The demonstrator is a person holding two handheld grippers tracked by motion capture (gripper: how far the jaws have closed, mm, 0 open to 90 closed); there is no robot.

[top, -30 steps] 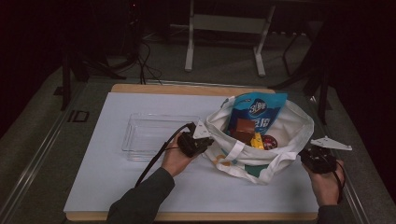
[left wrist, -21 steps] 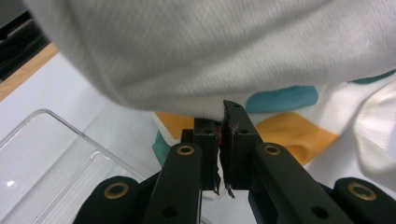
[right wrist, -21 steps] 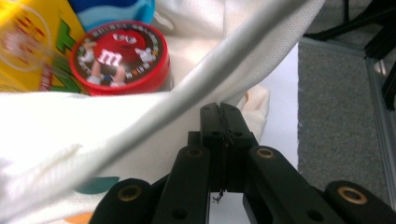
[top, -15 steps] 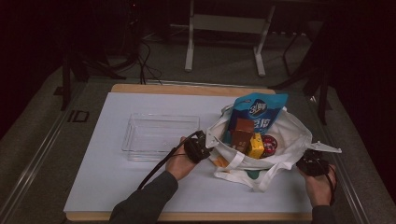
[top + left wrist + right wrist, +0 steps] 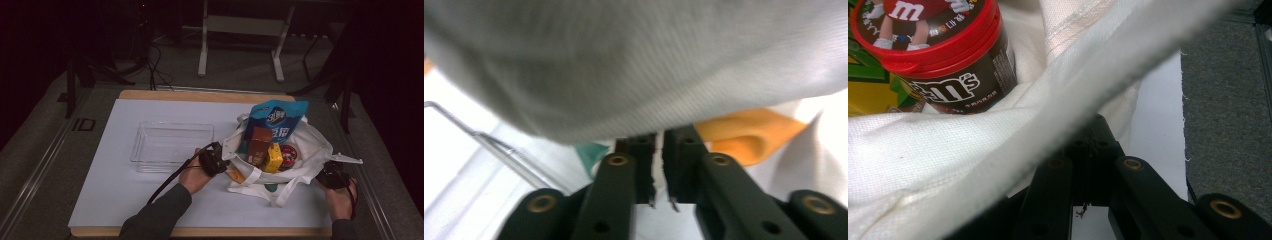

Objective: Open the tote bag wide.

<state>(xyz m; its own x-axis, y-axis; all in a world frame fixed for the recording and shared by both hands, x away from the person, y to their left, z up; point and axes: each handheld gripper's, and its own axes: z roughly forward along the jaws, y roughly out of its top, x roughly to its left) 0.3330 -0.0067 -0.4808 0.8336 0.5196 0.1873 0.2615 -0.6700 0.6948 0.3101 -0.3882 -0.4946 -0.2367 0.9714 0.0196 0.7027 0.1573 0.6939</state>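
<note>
A white tote bag (image 5: 311,149) sits on the white table, with its mouth spread. Inside stand a blue snack bag (image 5: 275,118), a brown box (image 5: 259,145), a yellow box (image 5: 273,158) and a red-lidded M&M's tub (image 5: 288,154) (image 5: 943,50). My left gripper (image 5: 220,161) is at the bag's left rim. Its jaws have just been opening: in the left gripper view (image 5: 659,147) a thin gap shows between the pads, under the cloth (image 5: 649,60). My right gripper (image 5: 327,175) (image 5: 1090,132) is shut on the bag's right rim (image 5: 948,150).
A clear plastic container (image 5: 172,145) stands empty left of the bag, close to my left hand. The table's wooden front edge (image 5: 200,232) runs below my forearms. Grey floor (image 5: 1228,100) lies past the table's right edge. Metal stand legs (image 5: 202,50) rise behind the table.
Both hands have come down with the bag's rim. The bag has sagged wider on the table and its contents show more. The left jaws have parted slightly.
</note>
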